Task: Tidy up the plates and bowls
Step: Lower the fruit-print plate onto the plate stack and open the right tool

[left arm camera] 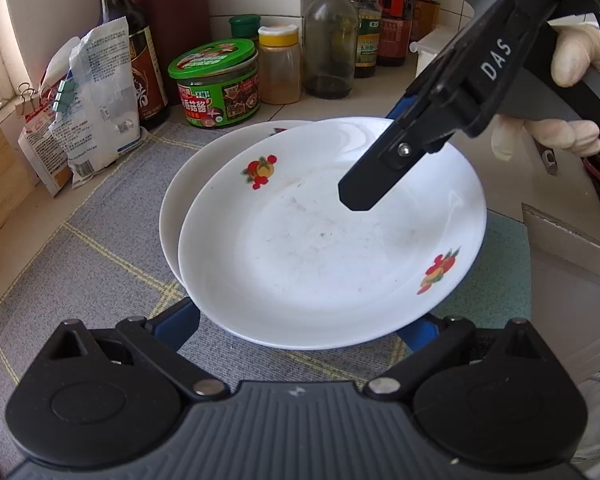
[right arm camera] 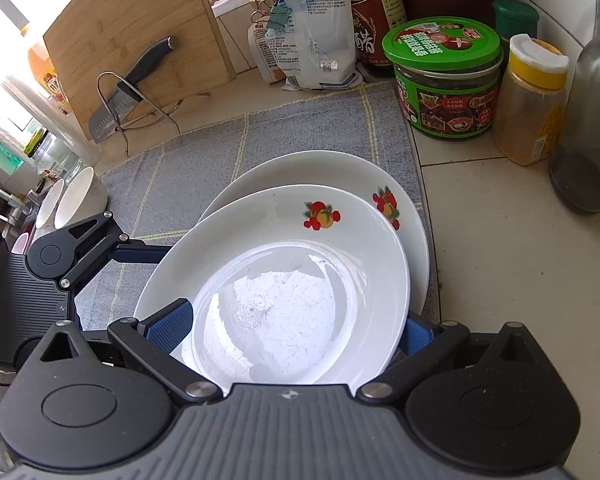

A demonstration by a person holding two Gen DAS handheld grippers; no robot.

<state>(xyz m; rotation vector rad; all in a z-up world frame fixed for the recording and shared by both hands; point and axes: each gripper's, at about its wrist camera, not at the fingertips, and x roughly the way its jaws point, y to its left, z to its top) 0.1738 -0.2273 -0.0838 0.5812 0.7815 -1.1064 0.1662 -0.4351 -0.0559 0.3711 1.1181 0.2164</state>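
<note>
Two white plates with fruit prints lie overlapped on a grey mat (left arm camera: 100,240). The top plate (left arm camera: 320,248) (right arm camera: 284,232) rests tilted on the lower plate (left arm camera: 172,208) (right arm camera: 340,172). My left gripper (left arm camera: 300,316) is open, and its blue fingers (left arm camera: 180,324) run under the top plate's near rim. My right gripper (right arm camera: 296,320) is open and straddles the opposite rim. One black finger (left arm camera: 364,188) hovers above the plate and the other passes beneath it. The left gripper's finger (right arm camera: 140,254) also shows in the right wrist view. Two white bowls (right arm camera: 76,200) stand on edge at the mat's far left.
A green-lidded jar (left arm camera: 216,84), a yellow-capped spice jar (left arm camera: 280,64), glass bottles (left arm camera: 330,40) and a clipped bag (left arm camera: 96,100) line the wall. A bamboo board and a knife in a wire rack (right arm camera: 132,80) stand beyond the mat. A gloved hand (left arm camera: 572,56) holds the right gripper.
</note>
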